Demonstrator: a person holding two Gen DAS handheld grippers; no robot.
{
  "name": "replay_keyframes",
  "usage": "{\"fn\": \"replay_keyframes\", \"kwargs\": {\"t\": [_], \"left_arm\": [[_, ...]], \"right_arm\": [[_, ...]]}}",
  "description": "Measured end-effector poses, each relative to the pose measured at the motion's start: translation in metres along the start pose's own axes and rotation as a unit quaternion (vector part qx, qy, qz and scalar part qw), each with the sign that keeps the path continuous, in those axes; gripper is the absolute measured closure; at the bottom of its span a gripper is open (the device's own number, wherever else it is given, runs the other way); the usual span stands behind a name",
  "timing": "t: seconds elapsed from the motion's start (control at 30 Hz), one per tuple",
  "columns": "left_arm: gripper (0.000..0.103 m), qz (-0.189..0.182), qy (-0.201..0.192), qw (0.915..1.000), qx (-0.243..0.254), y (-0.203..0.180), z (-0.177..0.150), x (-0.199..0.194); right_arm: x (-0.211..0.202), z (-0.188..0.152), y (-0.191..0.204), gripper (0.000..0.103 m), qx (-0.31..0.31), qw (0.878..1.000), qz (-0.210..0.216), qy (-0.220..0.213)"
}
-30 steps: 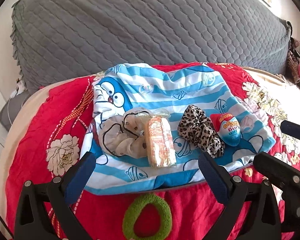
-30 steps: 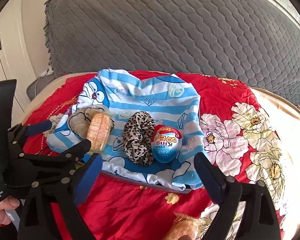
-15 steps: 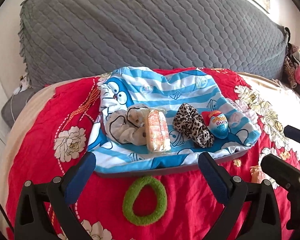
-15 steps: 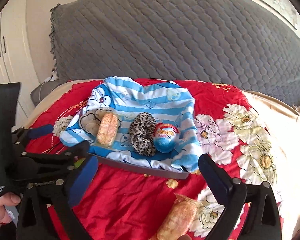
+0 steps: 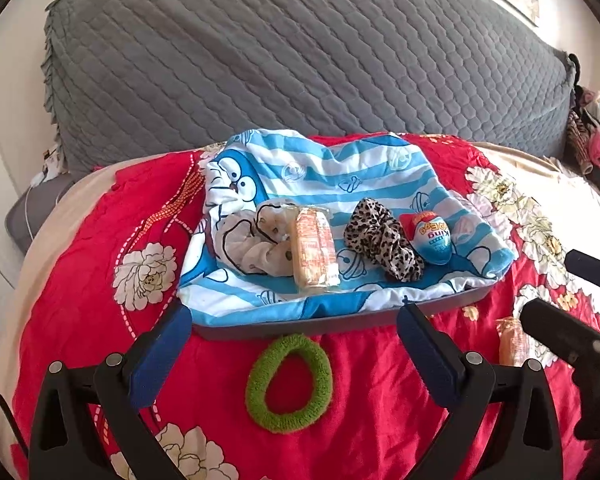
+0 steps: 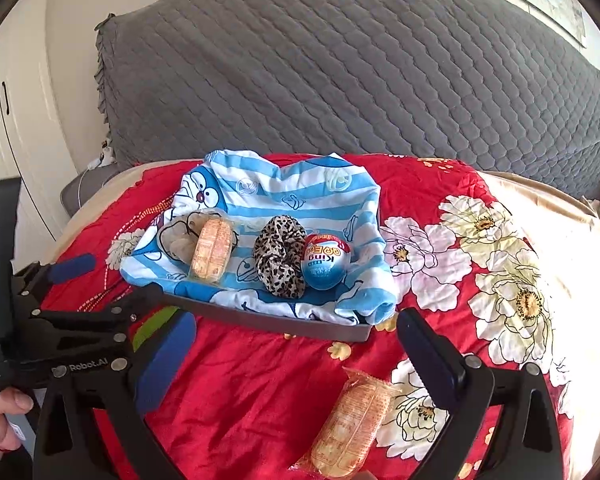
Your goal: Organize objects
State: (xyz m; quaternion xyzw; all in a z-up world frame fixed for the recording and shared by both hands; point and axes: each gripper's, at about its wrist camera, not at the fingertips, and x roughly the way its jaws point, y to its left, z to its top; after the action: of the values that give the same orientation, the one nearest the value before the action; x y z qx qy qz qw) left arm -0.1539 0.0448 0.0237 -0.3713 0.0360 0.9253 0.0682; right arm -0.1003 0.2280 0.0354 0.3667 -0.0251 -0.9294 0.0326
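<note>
Both grippers' jaws stand wide and empty. The green hair tie (image 5: 289,383) looks soft, light, springy; pinching one side of its loop should suit. The wrapped snack (image 6: 350,424) seems crushable.

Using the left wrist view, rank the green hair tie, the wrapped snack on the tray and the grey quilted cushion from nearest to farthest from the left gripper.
1. Green hair tie: on the red bedspread, just ahead of the open left gripper.
2. Wrapped snack: farther on, lying on the blue striped cloth over the tray.
3. Grey quilted cushion: upright at the back, behind everything.
</note>
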Motion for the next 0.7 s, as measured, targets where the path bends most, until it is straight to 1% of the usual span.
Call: {"fn": "replay_keyframes", "kwargs": {"t": [0.27, 0.63, 0.7], "left_arm": [[0.001, -0.006, 0.001, 1.0000, -0.002, -0.003, -0.007, -0.011], [0.001, 0.001, -0.001, 1.0000, 0.002, -0.006, -0.018, -0.033], [0.001, 0.001, 0.000, 1.0000, 0.002, -0.006, -0.020, -0.037]], "right_arm": [[-0.010, -0.007, 0.004, 0.002, 0.006, 1.000, -0.004, -0.003], [-0.031, -0.015, 0.000, 0.002, 0.019, 1.000, -0.002, -0.012], [-0.035, -0.017, 0.001, 0.002, 0.019, 1.000, -0.008, -0.015]]}}
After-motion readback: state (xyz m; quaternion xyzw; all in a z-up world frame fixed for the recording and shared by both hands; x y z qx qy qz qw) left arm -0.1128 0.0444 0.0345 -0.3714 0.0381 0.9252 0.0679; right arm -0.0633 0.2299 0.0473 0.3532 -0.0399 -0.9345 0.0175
